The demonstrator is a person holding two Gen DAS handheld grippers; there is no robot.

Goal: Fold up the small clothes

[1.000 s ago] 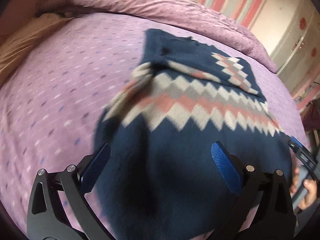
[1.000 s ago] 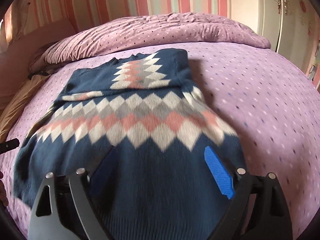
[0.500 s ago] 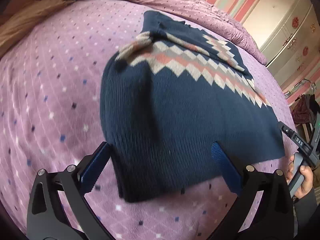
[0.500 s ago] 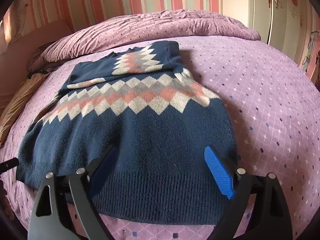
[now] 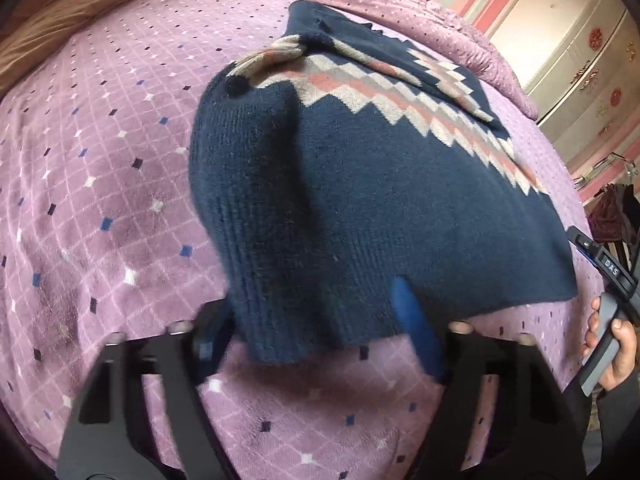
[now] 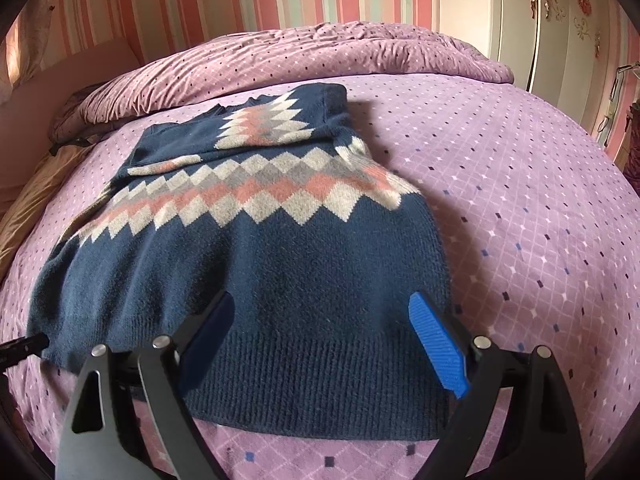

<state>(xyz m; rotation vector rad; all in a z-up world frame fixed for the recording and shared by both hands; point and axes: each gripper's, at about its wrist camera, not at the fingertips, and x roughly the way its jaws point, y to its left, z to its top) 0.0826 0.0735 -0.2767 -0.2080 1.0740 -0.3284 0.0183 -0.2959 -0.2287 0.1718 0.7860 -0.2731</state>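
Observation:
A navy knit sweater (image 5: 360, 184) with a band of pink, grey and cream diamonds lies on the purple bedspread (image 5: 100, 200). Its sleeves are folded in over the chest. In the left wrist view my left gripper (image 5: 316, 332) is open, its blue pads either side of the sweater's near left hem corner, which looks slightly raised. In the right wrist view the sweater (image 6: 260, 264) lies flat and my right gripper (image 6: 320, 340) is open over the ribbed hem, holding nothing. The right gripper's handle (image 5: 608, 280) and the hand on it show at the left view's right edge.
A rolled purple duvet (image 6: 320, 56) lies along the far side of the bed. A tan pillow (image 5: 52, 28) is at the far left. A cream wardrobe (image 6: 560, 20) and a pink striped wall stand beyond the bed.
Both grippers have drawn back toward the hem, so the whole sweater now shows. The left gripper's pads have come a little closer together at the hem corner.

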